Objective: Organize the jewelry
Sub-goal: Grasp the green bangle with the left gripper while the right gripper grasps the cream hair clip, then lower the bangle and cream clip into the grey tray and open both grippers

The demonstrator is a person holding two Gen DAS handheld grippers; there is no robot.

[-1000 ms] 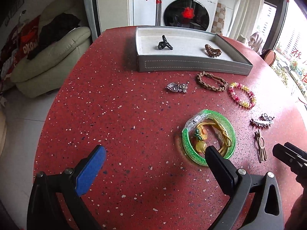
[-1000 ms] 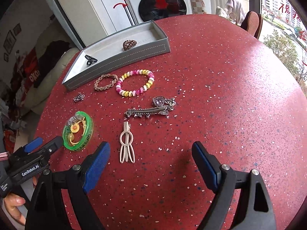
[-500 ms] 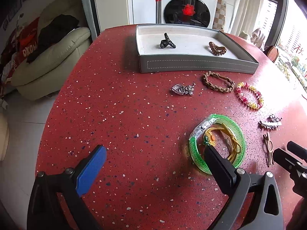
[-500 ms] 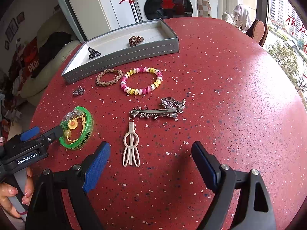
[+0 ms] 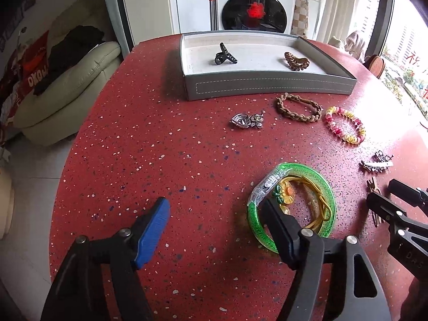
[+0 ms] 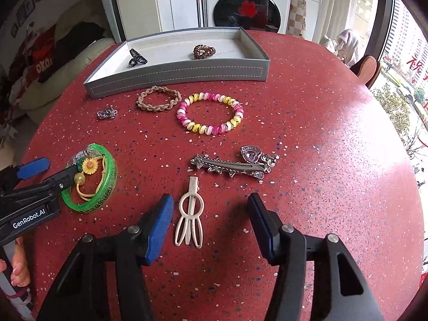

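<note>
Grey tray [image 6: 176, 73] at the table's far side: holds only a black claw clip [image 6: 137, 58] and a brown coil tie [image 6: 204, 51].

Green bangle [image 5: 325, 187], near left: rigid, light, slick; take it across the rim. Left gripper [image 5: 216, 214] closing, one finger inside the ring, not yet pinching.

Cream hair clip [image 6: 190, 214], near right: thin, flat, probably springy; grip its edges. Right gripper [image 6: 211, 214] closing astride it, pads clear.

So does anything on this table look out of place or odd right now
Nothing damaged or spilled. The only oddity: a yellow flower hair tie lies bundled inside the glittery green plastic bangle, and most pieces lie loose on the speckled red table outside the grey tray.
</note>
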